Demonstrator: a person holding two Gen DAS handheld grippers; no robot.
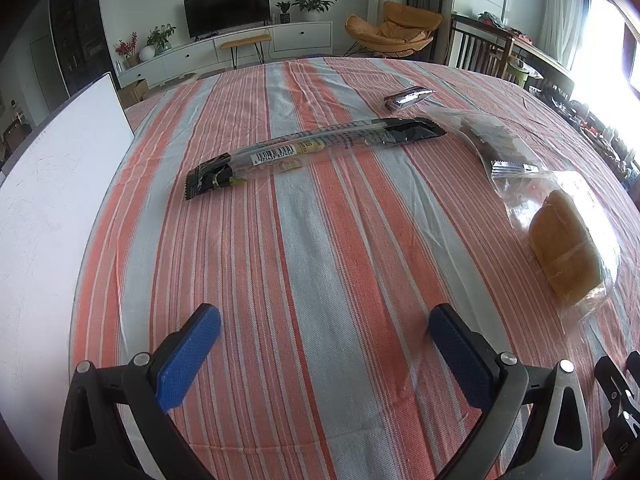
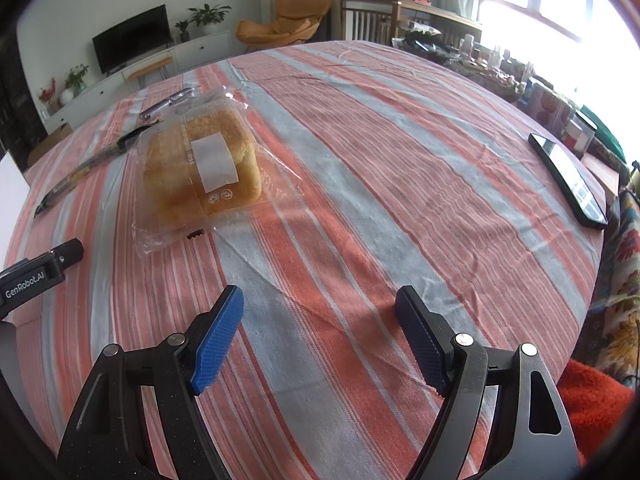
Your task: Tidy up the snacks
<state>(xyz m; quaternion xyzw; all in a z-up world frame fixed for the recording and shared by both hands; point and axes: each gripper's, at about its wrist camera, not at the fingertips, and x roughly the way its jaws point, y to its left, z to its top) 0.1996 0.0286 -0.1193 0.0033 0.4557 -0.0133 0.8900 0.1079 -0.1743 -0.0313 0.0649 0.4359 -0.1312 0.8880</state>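
I see phone [image 2: 568, 180] at bench [image 2: 360, 160] edge, white board [image 1: 52, 184] left; bagged bread [image 2: 202, 164] beside long snack packet [image 1: 312, 148]; left tongs [image 1: 320, 332], right tongs [image 2: 320, 312] released, nothing between.

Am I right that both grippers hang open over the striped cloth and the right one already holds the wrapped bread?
Not quite. The right gripper is open and empty; the wrapped bread lies untouched on the striped cloth ahead of it, as the right wrist view shows. The left gripper is open too.
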